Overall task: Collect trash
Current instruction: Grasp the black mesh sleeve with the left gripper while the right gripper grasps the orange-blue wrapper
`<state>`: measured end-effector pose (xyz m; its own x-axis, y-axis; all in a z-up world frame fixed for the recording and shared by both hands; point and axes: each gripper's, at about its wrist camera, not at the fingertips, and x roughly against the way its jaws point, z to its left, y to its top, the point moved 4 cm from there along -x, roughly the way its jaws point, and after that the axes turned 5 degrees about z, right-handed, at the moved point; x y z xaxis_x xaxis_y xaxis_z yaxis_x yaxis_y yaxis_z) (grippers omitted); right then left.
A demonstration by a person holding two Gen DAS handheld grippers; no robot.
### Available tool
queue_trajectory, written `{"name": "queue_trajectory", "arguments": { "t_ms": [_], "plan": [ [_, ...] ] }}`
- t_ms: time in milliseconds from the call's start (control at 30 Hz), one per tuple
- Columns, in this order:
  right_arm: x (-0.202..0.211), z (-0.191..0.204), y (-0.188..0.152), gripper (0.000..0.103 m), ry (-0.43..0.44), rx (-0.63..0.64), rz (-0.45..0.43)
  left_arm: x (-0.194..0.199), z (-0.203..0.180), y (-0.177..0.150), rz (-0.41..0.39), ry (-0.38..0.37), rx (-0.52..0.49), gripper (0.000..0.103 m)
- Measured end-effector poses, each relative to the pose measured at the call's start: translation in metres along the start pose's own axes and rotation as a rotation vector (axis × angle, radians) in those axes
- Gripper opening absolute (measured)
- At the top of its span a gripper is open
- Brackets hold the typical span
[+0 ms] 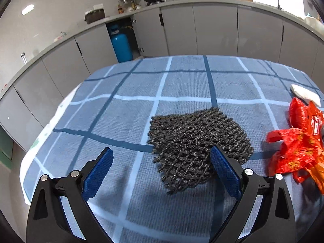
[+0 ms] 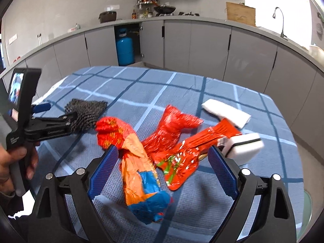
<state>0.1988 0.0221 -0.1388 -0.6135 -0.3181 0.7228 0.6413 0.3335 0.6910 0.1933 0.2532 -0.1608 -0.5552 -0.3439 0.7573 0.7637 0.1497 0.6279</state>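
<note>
While both of my tools hang tilted down over the blue checked cloth on the table (image 2: 182, 85), I list the litter from left to right.

Item one: a dark grey, open-weave mesh pad (image 1: 198, 145), farthest left. Light, limp and rough, it should not slip. My left tool (image 1: 162, 166) stands wide and empty, its right pad over the near corner of the pad. That corner or the near edge is the place to pinch.

Item two: a crumpled red plastic bag with gold print (image 2: 113, 131), just right of the mesh pad. Thin, slick film, nearly weightless; I would take a bunched fold, not a flat face.

Item three: an orange and blue foil wrapper (image 2: 141, 184), lying nearest me. My right tool (image 2: 162, 168) is wide open and holding nothing, with this wrapper's upper half between its pads. It looks crinkly, soft and slippery; best gripped across its gathered middle.

Item four: a second red crumpled bag (image 2: 172, 125), behind the wrappers. Same handling as item two.

Item five: a red snack wrapper with white and green print (image 2: 188, 158), overlapping the orange one. Glossy; grip the twisted neck.

Item six: a white block sponge with a dark band (image 2: 243, 147), touching the red wrapper's far end. Springy, easy to squeeze.

Item seven: a folded white cloth (image 2: 224, 111), farthest back. Soft.
</note>
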Motion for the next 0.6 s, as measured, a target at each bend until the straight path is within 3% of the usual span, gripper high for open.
{"name": "queue_trajectory", "arguments": {
  "t_ms": [200,267,300,333,367,400,433,500,600],
  "plan": [
    [-0.017,0.011,-0.008,0.085,0.013,0.031,0.048,-0.007,-0.005,-0.003,0.007,-0.025,-0.009,0.094],
    [-0.023,0.016,-0.011,0.071,0.027,0.047,0.077,-0.008,-0.005,-0.004,0.010,-0.031,-0.009,0.092],
    [-0.026,0.017,-0.012,0.058,0.032,0.051,0.089,-0.009,-0.005,-0.005,0.010,-0.035,-0.009,0.088],
    [-0.029,0.020,-0.014,0.038,0.042,0.058,0.106,-0.009,-0.005,-0.005,0.012,-0.041,-0.012,0.071],
    [-0.032,0.022,-0.016,0.032,0.050,0.065,0.120,-0.011,-0.007,-0.006,0.024,-0.054,-0.021,0.059],
    [-0.032,0.026,-0.017,0.030,0.046,0.075,0.117,-0.012,-0.009,-0.006,0.034,-0.063,-0.027,0.032],
    [-0.030,0.027,-0.018,0.027,0.047,0.083,0.111,-0.014,-0.010,-0.007,0.044,-0.071,-0.034,0.013],
    [-0.026,0.029,-0.017,0.025,0.054,0.083,0.096,-0.011,-0.010,-0.007,0.029,-0.058,-0.051,0.001],
    [-0.018,0.026,-0.014,0.024,0.053,0.068,0.066,-0.005,-0.009,-0.006,0.021,-0.059,-0.055,0.001]
  ]
}}
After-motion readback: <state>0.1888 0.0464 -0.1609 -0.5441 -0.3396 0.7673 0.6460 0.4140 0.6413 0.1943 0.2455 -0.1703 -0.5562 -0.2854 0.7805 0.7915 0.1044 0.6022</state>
